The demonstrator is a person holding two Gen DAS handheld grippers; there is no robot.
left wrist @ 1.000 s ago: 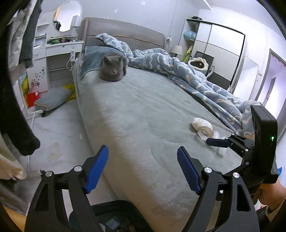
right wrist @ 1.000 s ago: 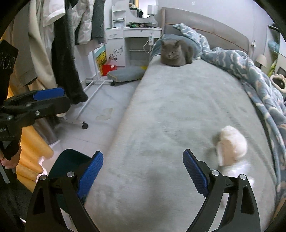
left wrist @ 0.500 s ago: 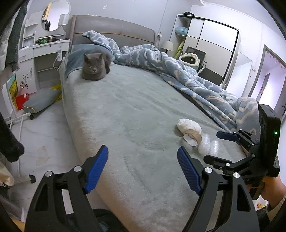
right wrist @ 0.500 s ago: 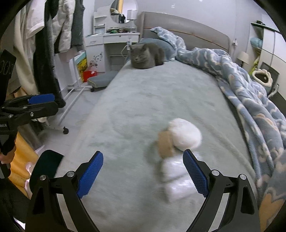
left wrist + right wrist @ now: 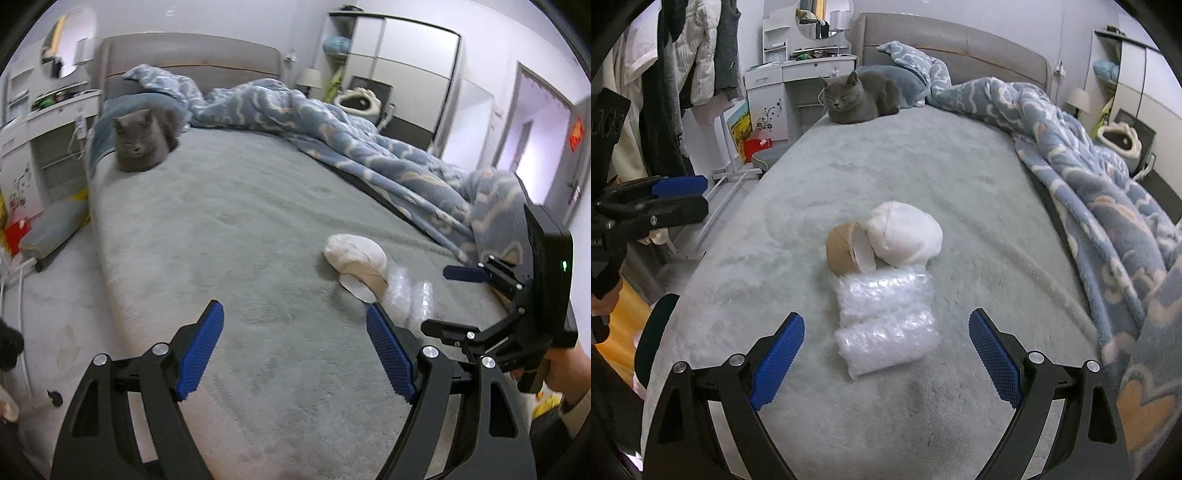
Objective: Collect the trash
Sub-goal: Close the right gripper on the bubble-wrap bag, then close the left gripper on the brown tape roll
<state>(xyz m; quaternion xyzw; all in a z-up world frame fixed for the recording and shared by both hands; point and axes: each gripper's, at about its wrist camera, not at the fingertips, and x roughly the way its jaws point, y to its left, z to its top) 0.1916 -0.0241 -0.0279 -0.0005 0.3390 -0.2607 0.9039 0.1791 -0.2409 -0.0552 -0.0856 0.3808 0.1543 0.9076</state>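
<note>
Three pieces of trash lie together on the grey bed: a roll of bubble wrap, a brown paper cup on its side and a white crumpled wad. My right gripper is open and empty, just in front of the bubble wrap, which lies between its jaws' line. My left gripper is open and empty over the bed, left of the wad and bubble wrap. The right gripper also shows in the left wrist view.
A grey cat lies at the bed's head. A blue patterned blanket is heaped along the right side. A dark bin stands on the floor at the left. Clothes hang on a rack left.
Both grippers have swung right and forward over the bed. The trash pile moved from the right edge of the right wrist view to its centre, close before the jaws.
</note>
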